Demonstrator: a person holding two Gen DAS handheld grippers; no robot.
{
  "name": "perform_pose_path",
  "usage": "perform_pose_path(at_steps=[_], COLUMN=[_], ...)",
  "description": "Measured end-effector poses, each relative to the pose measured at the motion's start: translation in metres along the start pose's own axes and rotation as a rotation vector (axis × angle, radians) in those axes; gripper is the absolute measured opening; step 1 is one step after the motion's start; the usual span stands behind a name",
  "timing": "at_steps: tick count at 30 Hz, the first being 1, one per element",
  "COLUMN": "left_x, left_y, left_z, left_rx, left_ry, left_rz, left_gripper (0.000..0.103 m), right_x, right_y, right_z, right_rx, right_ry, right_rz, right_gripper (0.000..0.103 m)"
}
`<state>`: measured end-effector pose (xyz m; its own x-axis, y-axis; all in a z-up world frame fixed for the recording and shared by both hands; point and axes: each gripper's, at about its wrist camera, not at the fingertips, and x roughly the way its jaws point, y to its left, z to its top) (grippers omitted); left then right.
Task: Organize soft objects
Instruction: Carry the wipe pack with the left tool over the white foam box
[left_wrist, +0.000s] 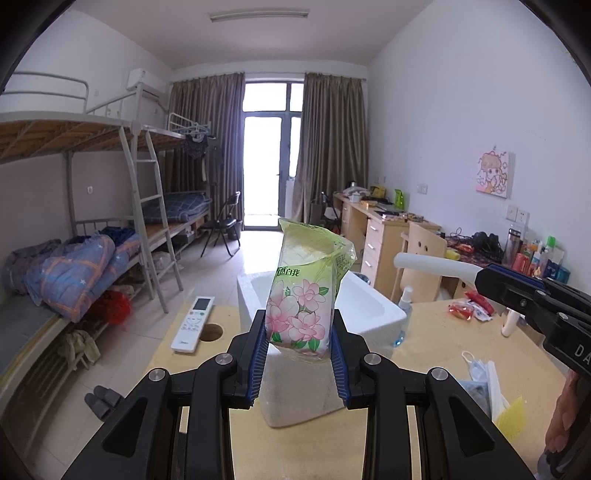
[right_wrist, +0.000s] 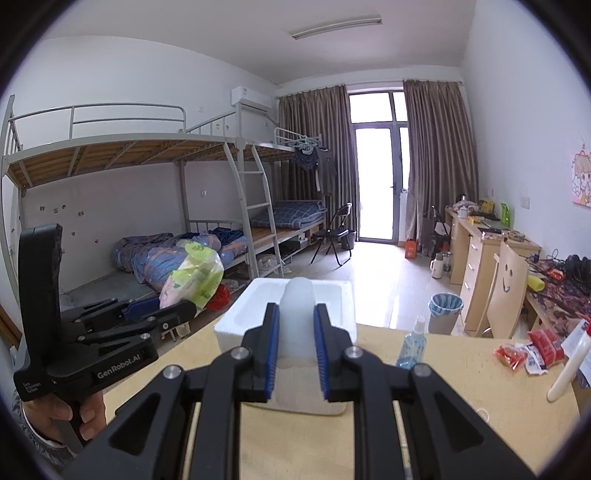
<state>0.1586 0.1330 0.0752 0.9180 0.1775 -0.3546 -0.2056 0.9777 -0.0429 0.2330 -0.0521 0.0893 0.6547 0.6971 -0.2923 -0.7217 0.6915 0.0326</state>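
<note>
My left gripper is shut on a green and pink flowered tissue pack and holds it upright above the near end of a white foam box on the wooden table. The pack also shows in the right wrist view, held by the left gripper at the left. My right gripper is shut on a white foam tube over the foam box. In the left wrist view the tube sticks out leftward from the right gripper, to the right of the box.
On the table lie a white remote, a blue spray bottle, red snack packets, a face mask and a yellow sponge. A round hole is in the tabletop. Bunk beds stand left, desks right.
</note>
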Motion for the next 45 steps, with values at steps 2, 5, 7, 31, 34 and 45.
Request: perform_pose_path(at_steps=[2, 5, 7, 31, 34, 45], left_x=[0.005, 0.012, 0.017, 0.077, 0.081, 0.093], left_y=[0.002, 0.004, 0.003, 0.006, 0.005, -0.009], left_z=[0.003, 0.006, 0.008, 0.011, 0.009, 0.014], left_rx=[-0.008, -0.016, -0.008, 0.016, 0.022, 0.052], left_ry=[0.007, 0.014, 0.017, 0.061, 0.072, 0.132], left_rz=[0.002, 0.006, 0.002, 0.010, 0.004, -0.077], left_gripper=[0.033, 0.033, 0.033, 0.033, 0.033, 0.033], right_x=[0.005, 0.012, 0.016, 0.070, 0.072, 0.069], right_y=[0.000, 0.000, -0.001, -0.011, -0.012, -0.013], right_z=[0.003, 0.006, 0.007, 0.015, 0.015, 0.026], right_rx=[-0.004, -0.013, -0.015, -0.018, -0.016, -0.011], right_ry=[0.002, 0.006, 0.008, 0.059, 0.066, 0.072], right_rz=[0.000, -0.002, -0.001, -0.013, -0.023, -0.073], right_gripper=[0.022, 0.022, 0.022, 0.022, 0.022, 0.022])
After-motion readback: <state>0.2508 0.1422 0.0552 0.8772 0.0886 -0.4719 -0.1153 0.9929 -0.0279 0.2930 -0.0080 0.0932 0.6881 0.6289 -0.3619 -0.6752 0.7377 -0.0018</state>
